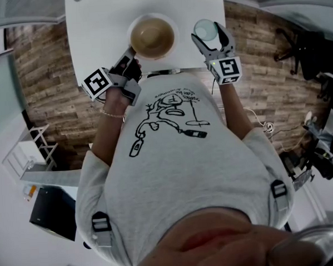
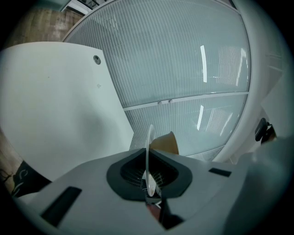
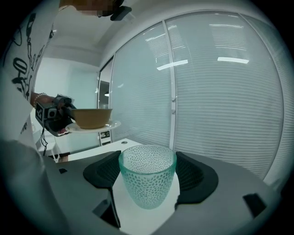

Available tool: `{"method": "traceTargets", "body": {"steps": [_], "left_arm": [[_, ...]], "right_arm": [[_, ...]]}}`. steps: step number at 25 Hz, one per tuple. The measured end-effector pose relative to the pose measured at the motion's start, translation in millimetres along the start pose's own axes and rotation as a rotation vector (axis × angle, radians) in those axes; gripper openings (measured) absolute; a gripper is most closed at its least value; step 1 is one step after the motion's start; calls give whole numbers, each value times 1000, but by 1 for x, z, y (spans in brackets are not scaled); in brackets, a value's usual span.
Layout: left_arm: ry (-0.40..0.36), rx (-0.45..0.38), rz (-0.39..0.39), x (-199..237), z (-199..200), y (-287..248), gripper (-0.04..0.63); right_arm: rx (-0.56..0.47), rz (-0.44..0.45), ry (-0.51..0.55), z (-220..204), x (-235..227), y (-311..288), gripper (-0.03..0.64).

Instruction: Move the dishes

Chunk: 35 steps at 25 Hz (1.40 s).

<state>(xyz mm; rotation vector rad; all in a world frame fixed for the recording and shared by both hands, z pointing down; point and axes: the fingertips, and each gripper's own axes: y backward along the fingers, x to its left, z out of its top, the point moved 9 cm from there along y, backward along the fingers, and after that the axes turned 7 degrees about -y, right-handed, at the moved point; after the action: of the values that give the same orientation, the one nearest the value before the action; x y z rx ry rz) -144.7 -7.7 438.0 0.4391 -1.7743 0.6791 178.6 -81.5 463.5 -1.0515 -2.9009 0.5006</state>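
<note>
A white plate (image 1: 175, 39) carrying a brown bowl (image 1: 151, 36) is held over the near edge of the white table (image 1: 105, 27). My left gripper (image 1: 133, 52) is shut on the plate's rim. In the left gripper view the plate (image 2: 149, 151) stands edge-on between the jaws of the left gripper (image 2: 149, 181), with the bowl (image 2: 166, 143) behind it. My right gripper (image 1: 213, 41) is shut on a clear green dimpled glass (image 1: 205, 29). The glass (image 3: 147, 181) sits upright between the right gripper's jaws (image 3: 149, 176). The bowl (image 3: 92, 117) and plate (image 3: 112, 125) show at left there.
Wooden floor surrounds the table. A black office chair (image 1: 296, 50) stands at the right, a white rack (image 1: 31, 148) and a black box (image 1: 51, 211) at the left. A glass wall with blinds (image 3: 220, 92) rises behind the table (image 3: 101, 149).
</note>
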Motion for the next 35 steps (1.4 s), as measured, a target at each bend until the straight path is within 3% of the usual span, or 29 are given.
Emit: {"method": "traceTargets", "body": {"steps": [15,35], "left_arm": [[5,-4,11,3,1,0,12],[5,-5,21,4,-2,1,11]], "right_arm": [[96,-35,-60,-81,-21,-18,373],[140,-51,-113,-130,-33,-30,373]]}}
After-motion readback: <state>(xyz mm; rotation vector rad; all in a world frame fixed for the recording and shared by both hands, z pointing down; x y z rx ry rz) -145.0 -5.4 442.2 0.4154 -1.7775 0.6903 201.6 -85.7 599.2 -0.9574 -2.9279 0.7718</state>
